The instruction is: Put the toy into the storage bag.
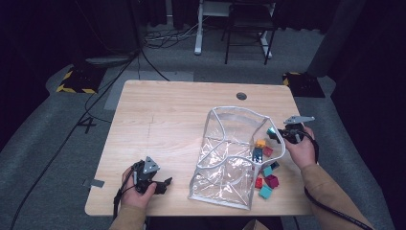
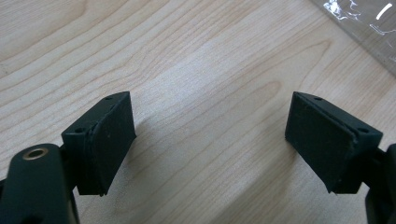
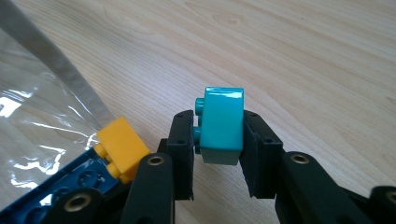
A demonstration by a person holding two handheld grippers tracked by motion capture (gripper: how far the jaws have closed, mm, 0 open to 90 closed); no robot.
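Right gripper view, right hand-held gripper [image 3: 219, 140] clamping teal brick [image 3: 222, 123]

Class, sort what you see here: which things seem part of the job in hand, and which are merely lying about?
Part of the job, as it seems:
- teal brick, clamped in the right gripper
- clear pouch
- loose bricks beside the pouch
- yellow brick on a blue brick
- left gripper, open, idle over the table

Lying about:
- chair
- floor cables

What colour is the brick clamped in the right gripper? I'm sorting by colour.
Teal. The brick shows best in the right gripper view, clamped in the right gripper.
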